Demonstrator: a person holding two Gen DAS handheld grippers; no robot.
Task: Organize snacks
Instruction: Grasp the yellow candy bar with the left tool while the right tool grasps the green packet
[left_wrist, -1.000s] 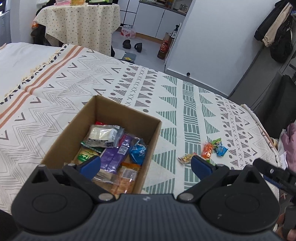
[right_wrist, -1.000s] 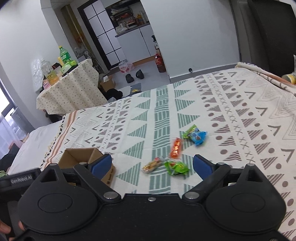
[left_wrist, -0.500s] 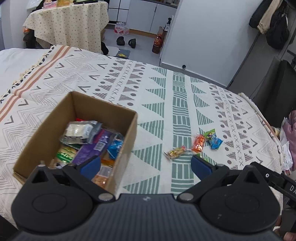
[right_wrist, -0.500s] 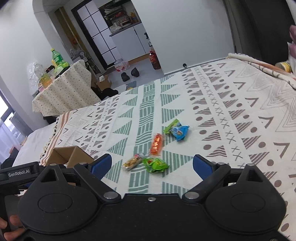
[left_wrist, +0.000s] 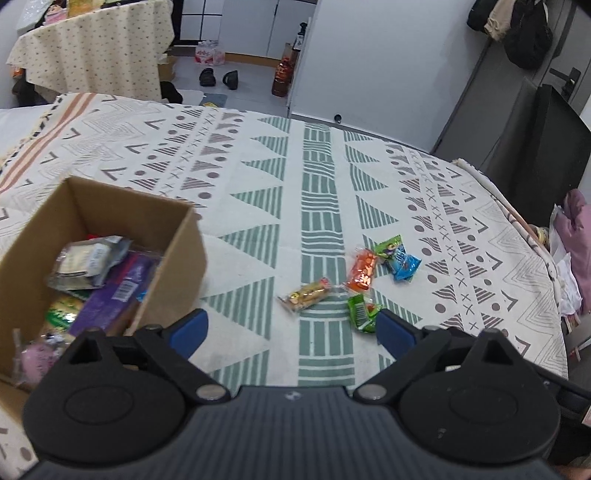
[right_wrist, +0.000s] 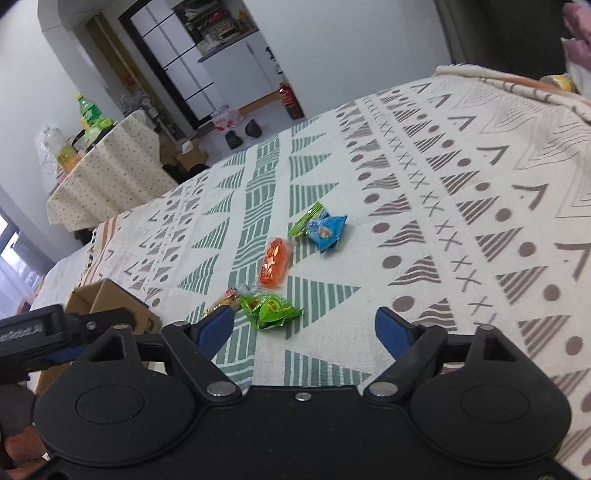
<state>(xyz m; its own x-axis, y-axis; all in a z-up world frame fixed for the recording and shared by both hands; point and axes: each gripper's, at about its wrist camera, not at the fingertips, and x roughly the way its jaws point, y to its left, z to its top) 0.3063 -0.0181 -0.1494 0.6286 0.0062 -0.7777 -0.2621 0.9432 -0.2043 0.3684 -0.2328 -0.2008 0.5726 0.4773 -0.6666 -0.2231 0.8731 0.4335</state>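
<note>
Left gripper (left_wrist: 290, 328) spread wide, nothing between the fingers; right gripper (right_wrist: 304, 326) likewise spread and empty. Green packet (right_wrist: 271, 310) lies just ahead of the right gripper, lower centre of frame, beside a tan wrapped bar (left_wrist: 306, 294). Beyond: orange packet (right_wrist: 274, 263), then blue packet (right_wrist: 327, 230). Cardboard box (left_wrist: 173, 258) at left of frame, snacks inside. All rest on the patterned blanket (left_wrist: 321, 177).

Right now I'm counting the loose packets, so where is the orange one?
The orange packet lies on the patterned blanket, right of the cardboard box, between the blue-green packet and the green packet.
</note>
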